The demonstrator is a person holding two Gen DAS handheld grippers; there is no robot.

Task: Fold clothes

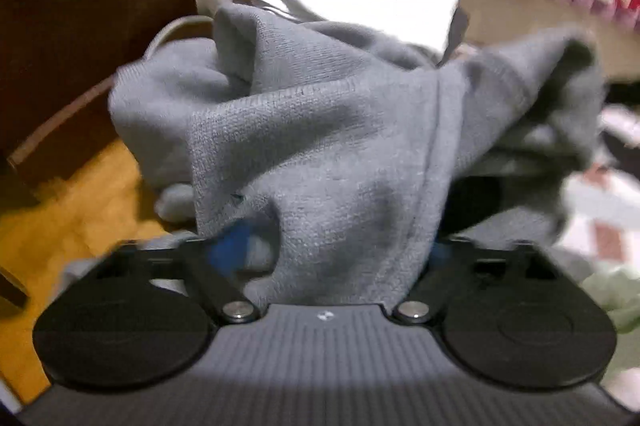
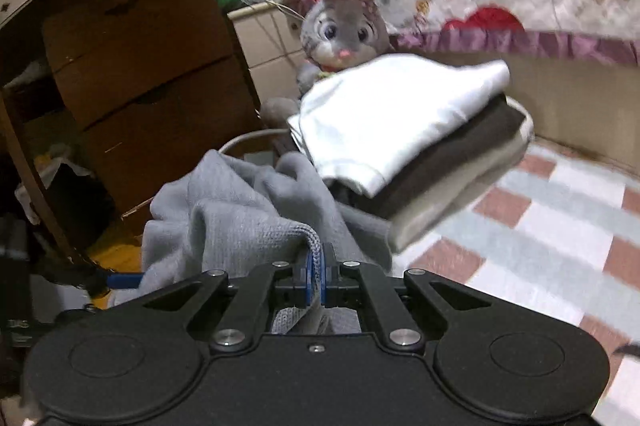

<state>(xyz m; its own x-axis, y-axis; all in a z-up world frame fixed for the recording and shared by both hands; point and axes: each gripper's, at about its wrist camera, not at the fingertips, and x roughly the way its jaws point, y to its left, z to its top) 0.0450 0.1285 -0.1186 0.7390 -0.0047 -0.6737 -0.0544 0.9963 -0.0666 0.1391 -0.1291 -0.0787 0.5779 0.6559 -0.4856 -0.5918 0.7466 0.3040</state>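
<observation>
Right gripper (image 2: 318, 280) fingers pinch a ribbed hem of the grey knit garment (image 2: 240, 210); left gripper (image 1: 336, 250) fingers sit spread with the cloth draped between them, pads mostly hidden, so we can't confirm contact there. Garment is bunched at the near left of the checked bedspread (image 2: 560, 226), just in front of the folded stack (image 2: 420, 130) and the plush rabbit (image 2: 344, 34). We judge it soft, light and floppy, not slippery or fragile: we should grab hems or seams at the corners, never mid-panel.
</observation>
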